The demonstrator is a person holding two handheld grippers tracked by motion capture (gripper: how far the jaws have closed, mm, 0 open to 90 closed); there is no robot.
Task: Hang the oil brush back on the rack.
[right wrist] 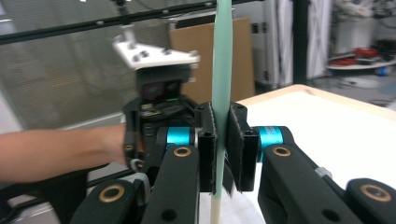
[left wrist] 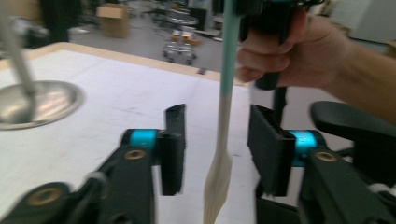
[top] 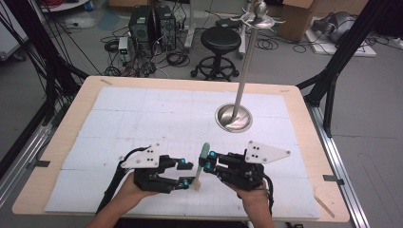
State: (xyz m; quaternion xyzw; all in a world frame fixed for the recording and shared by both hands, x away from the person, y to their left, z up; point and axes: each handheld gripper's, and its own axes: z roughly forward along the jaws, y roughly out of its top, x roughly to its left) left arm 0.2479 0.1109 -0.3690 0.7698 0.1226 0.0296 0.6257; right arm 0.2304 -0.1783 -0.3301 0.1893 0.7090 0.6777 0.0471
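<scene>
Teal-handled brush (top: pixel 201 165) clamped in right gripper (top: pixel 207 161) fingers; left gripper (top: pixel 188 174) fingers apart around it.

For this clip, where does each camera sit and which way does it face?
High view: above the person's side, looking forward and down on the table; both forearms enter below.
Left gripper view: rides the left hand-held gripper, facing the spatula between its open jaws; the person's other hand beyond.
Right gripper view: rides the right hand-held gripper, clamped on the spatula, facing the left hand-held gripper.
All share the spatula.
</scene>
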